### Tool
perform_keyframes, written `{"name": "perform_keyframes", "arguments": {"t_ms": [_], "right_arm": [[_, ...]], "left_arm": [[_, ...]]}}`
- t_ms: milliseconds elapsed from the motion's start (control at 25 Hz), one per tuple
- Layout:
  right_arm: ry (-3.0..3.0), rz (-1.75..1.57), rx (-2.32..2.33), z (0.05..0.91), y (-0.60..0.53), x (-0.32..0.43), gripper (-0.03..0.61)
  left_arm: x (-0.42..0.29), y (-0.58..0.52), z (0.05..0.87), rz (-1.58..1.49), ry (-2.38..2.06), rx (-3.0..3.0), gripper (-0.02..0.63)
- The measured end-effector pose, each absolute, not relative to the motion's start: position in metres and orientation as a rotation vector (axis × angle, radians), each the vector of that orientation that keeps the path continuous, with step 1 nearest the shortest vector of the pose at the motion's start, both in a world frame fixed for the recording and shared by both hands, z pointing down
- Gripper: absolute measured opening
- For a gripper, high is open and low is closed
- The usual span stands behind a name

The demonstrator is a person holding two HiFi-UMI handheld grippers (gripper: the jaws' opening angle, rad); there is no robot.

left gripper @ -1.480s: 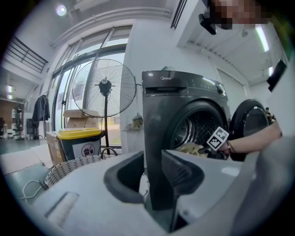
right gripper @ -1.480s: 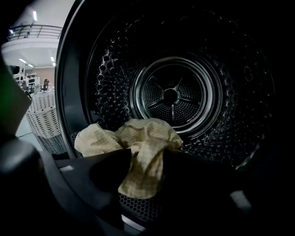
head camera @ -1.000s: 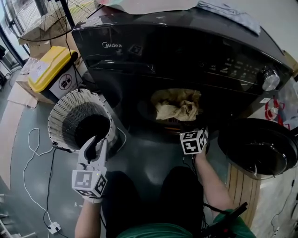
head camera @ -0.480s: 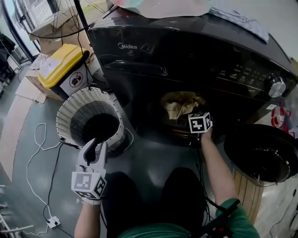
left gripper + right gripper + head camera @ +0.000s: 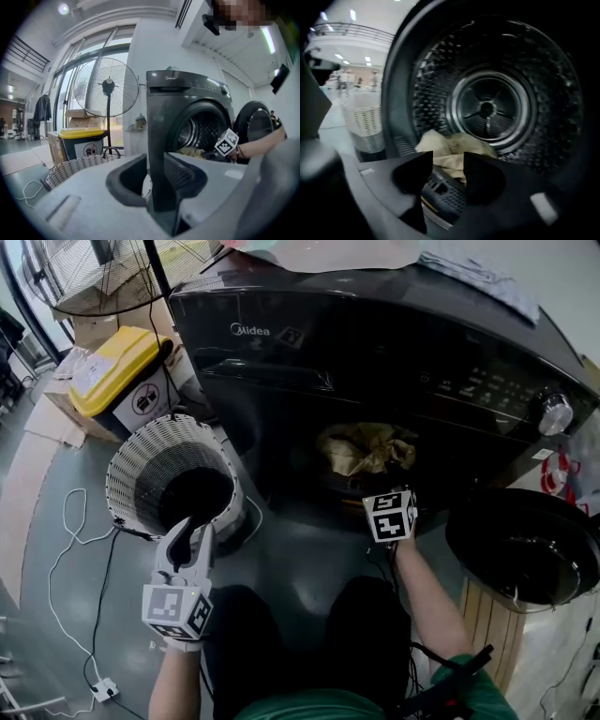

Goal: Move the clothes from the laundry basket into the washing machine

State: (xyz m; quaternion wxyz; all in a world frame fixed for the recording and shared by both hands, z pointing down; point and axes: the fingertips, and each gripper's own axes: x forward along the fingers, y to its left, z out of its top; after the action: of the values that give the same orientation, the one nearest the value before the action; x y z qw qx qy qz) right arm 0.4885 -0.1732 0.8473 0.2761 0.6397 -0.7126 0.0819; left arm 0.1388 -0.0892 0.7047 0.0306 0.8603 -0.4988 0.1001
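Grey floor [image 5: 309,554]; washing machine drum [image 5: 487,108] holds limp, light beige cloth [image 5: 450,147], pinchable at any fold; right gripper [image 5: 447,161] jaws, just opening, empty; left gripper [image 5: 153,164] jaws narrowly parted, empty.

head cam: on my head, steeply down over washing machine [image 5: 375,362] front and laundry basket [image 5: 117,488] | left cam: on my left gripper [image 5: 152,180], low, facing level at the machine from its side | right cam: on my right gripper [image 5: 445,176], close at the drum [image 5: 487,108] mouth, looking in | shared: all see machine and basket
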Motion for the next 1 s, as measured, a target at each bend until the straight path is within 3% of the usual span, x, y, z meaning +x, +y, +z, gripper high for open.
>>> {"name": "perform_keyframes", "arguments": {"t_ms": [200, 520, 1000], "right_arm": [[-1.96, 0.181, 1.525, 0.881, -0.178, 0.445, 0.095], [-1.784, 0.208, 1.549, 0.903, -0.227, 0.464, 0.081], [-1.954, 0.265, 1.78, 0.833, -0.173, 0.484, 0.081]], "left_arm": [[0.145, -0.085, 0.704, 0.326, -1.512, 2.673, 0.112], [0.119, -0.08, 0.703, 0.346, -1.573, 2.635, 0.109], [0.135, -0.098, 0.703, 0.285, -1.512, 2.668, 0.106]]}}
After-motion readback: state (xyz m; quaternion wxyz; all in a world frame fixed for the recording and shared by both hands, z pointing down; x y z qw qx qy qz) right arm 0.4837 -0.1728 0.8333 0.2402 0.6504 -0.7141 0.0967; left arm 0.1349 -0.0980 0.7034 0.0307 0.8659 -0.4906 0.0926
